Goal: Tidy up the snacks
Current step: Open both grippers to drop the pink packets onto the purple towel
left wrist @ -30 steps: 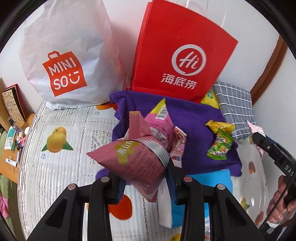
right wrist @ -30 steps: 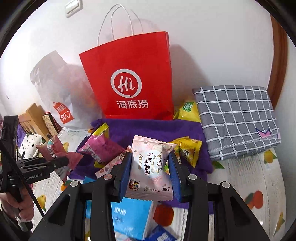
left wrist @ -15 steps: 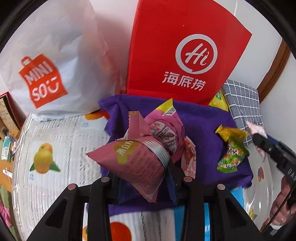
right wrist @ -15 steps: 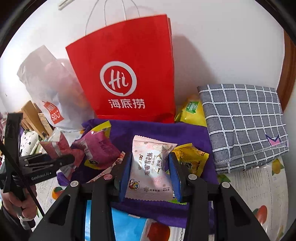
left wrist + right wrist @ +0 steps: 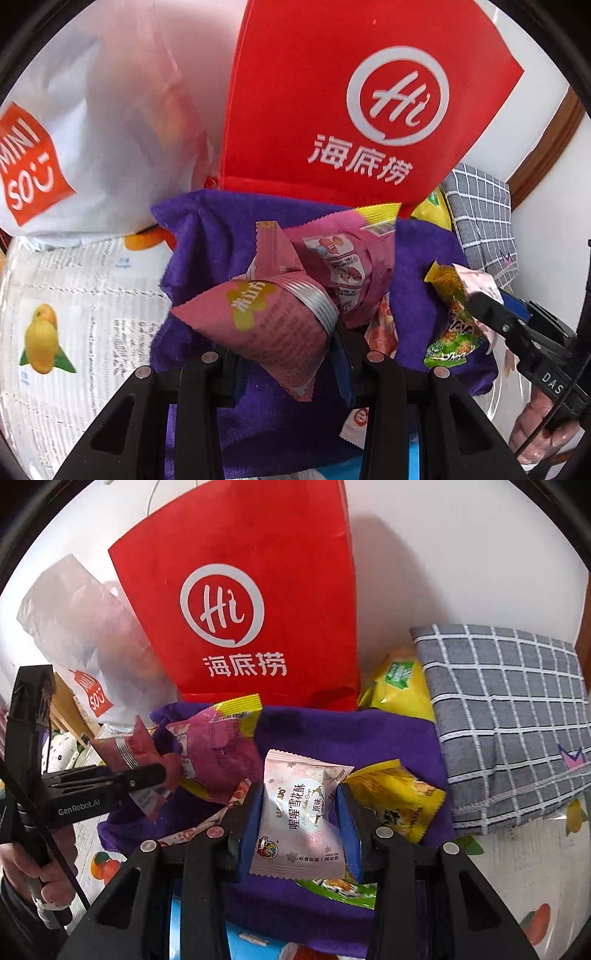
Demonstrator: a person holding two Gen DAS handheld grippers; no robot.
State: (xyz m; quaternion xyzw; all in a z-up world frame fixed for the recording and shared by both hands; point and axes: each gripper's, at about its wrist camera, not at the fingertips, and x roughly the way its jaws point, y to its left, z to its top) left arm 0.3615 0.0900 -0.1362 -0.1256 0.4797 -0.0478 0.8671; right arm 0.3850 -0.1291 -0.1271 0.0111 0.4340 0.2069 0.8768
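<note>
Both grippers nearer the purple cloth (image 5: 221, 236), left gripper (image 5: 284, 360) clamping dark-pink snack packet (image 5: 273, 325) — lower corner hidden, right gripper (image 5: 299, 834) clamping pale-pink pastry packet (image 5: 301, 819), red bag (image 5: 240, 602) top cropped.

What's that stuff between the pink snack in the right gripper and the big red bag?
Purple towel, bare along that stretch in the right wrist view, runs from the pale pink packet in the right gripper to the red bag.

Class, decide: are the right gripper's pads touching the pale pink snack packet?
Touching. The right wrist view shows the right gripper with both blue pads pressed against the sides of the pale pink snack packet.
</note>
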